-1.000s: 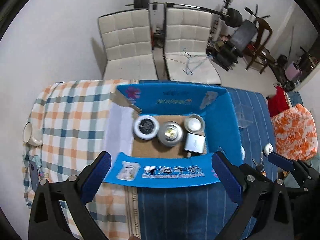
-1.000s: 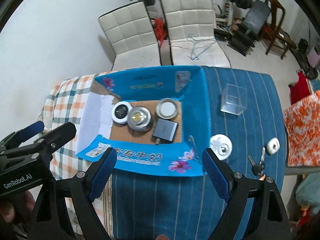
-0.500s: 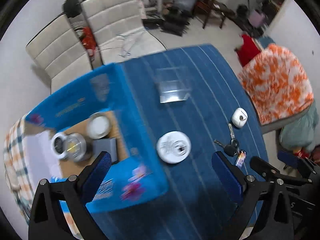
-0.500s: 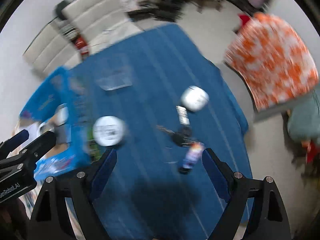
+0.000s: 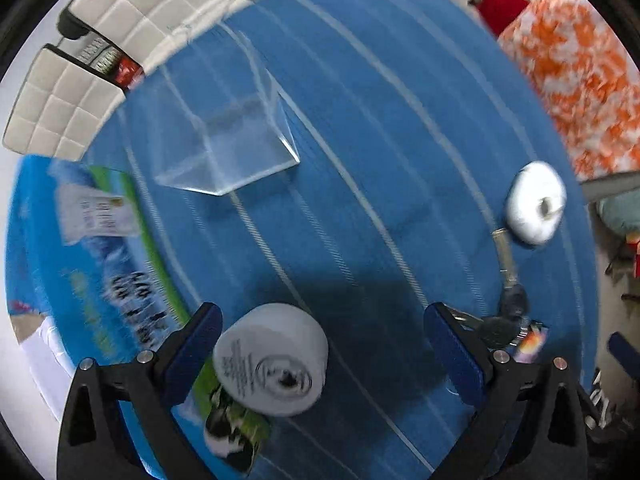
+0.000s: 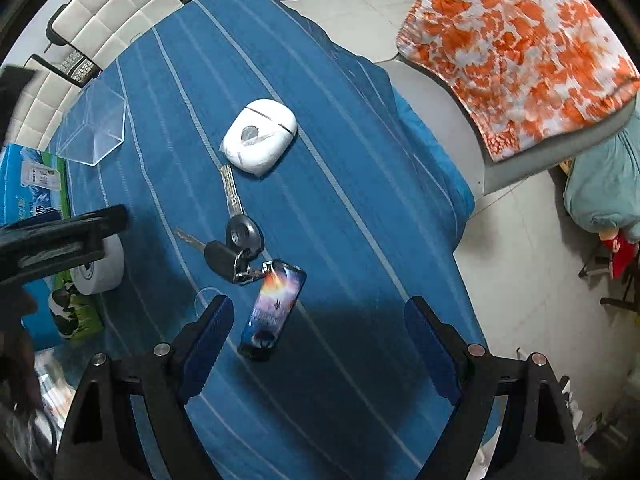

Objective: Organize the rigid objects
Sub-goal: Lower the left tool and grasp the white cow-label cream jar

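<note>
Left wrist view: the left gripper (image 5: 320,344) is being held wide apart and empty over the blue striped cloth (image 5: 360,140), with the white round disc (image 5: 272,360) lying just inside its left finger (image 5: 192,348).
Disc placement: the disc is resting on the cloth, touching or overlapping the flap of the blue carton (image 5: 80,260); being nearest the box, it is judged the likely next pick for this side.
Right wrist view: the right gripper (image 6: 318,344) is likewise being held released, nothing between its fingers, above the key bunch (image 6: 236,248) and its picture fob (image 6: 274,312).
Loose items: the white earbud case (image 6: 260,140) is lying just beyond the key tip, and the clear plastic box (image 6: 94,128) is standing farther back, apart from both.
Reason for the pose: each tool is apparently being lined up over a separate item so both can be gathered toward the carton.
Caution: the keys are lying flat and splayed, so a low, centred closing is being called for.
</note>
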Action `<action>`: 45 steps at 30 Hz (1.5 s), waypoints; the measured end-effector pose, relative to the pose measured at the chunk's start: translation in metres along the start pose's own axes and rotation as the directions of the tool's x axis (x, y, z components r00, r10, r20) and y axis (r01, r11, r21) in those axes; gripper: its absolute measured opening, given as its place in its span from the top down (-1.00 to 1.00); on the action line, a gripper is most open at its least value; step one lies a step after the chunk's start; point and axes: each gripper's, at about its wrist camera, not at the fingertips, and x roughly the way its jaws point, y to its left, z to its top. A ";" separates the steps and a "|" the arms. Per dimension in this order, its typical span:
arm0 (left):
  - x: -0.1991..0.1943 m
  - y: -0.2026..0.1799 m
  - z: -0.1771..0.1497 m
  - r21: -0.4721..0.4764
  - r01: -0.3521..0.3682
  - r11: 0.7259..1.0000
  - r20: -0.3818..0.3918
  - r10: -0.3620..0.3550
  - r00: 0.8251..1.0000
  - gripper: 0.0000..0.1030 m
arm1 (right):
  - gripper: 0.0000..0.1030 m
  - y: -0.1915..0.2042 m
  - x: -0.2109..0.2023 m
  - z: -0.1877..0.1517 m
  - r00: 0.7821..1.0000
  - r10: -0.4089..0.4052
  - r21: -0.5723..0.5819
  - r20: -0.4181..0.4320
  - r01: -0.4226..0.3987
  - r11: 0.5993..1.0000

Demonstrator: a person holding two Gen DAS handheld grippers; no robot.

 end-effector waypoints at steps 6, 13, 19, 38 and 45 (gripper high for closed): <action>0.027 -0.010 -0.002 0.028 -0.032 0.999 -0.081 0.035 0.996 -1.00 | -0.74 0.010 0.007 0.007 1.000 -0.001 -0.045 0.006 0.001 0.999; 0.033 -0.022 -0.028 -0.037 0.051 0.998 -0.101 -0.055 0.993 -1.00 | -0.74 0.004 0.010 0.007 1.000 0.013 -0.050 -0.012 -0.013 0.999; 0.029 -0.046 -0.059 -0.076 0.157 0.985 -0.076 -0.163 0.984 -1.00 | -0.74 -0.017 0.007 0.002 1.000 0.013 -0.022 -0.021 -0.013 1.000; 0.032 -0.055 -0.060 -0.219 0.187 0.958 -0.043 -0.201 0.979 -0.99 | -0.68 -0.031 0.021 -0.010 0.995 0.094 0.027 -0.029 -0.093 0.995; 0.033 -0.073 -0.081 -0.251 0.168 0.953 0.031 -0.166 0.986 -0.30 | -0.68 -0.026 0.031 -0.009 0.989 0.142 0.062 -0.051 -0.139 0.988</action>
